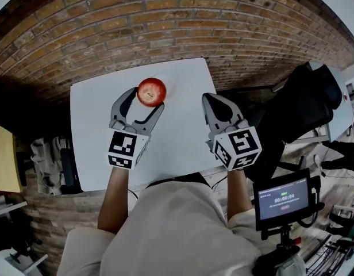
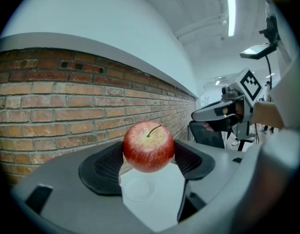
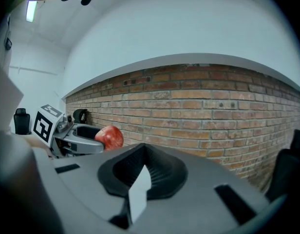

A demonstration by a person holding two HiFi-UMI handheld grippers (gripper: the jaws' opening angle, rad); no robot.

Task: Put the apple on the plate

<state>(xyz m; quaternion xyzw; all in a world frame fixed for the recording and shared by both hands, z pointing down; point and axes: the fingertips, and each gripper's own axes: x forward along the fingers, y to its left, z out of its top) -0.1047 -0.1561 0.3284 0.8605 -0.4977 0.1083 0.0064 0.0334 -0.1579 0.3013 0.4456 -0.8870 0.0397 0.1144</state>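
Observation:
A red apple point(image 1: 152, 91) point(image 2: 148, 146) hangs in the air between the black pads of my left gripper point(image 1: 147, 98) point(image 2: 148, 156), which is shut on it, stem up. Just under and past the apple lies a small white plate point(image 1: 169, 84) point(image 2: 137, 189) on the white table point(image 1: 183, 148). My right gripper point(image 1: 210, 98) point(image 3: 142, 165) hovers over the table's right edge with its jaws together and nothing between them. From the right gripper view, the apple point(image 3: 110, 137) and the left gripper point(image 3: 74, 136) show at the left.
A brick wall point(image 1: 177, 16) runs behind the table. A black office chair point(image 1: 303, 108) stands at the right, with a timer screen point(image 1: 283, 200) on a stand below it. Grey equipment point(image 1: 47, 160) and a yellow panel point(image 1: 4, 160) sit at the left.

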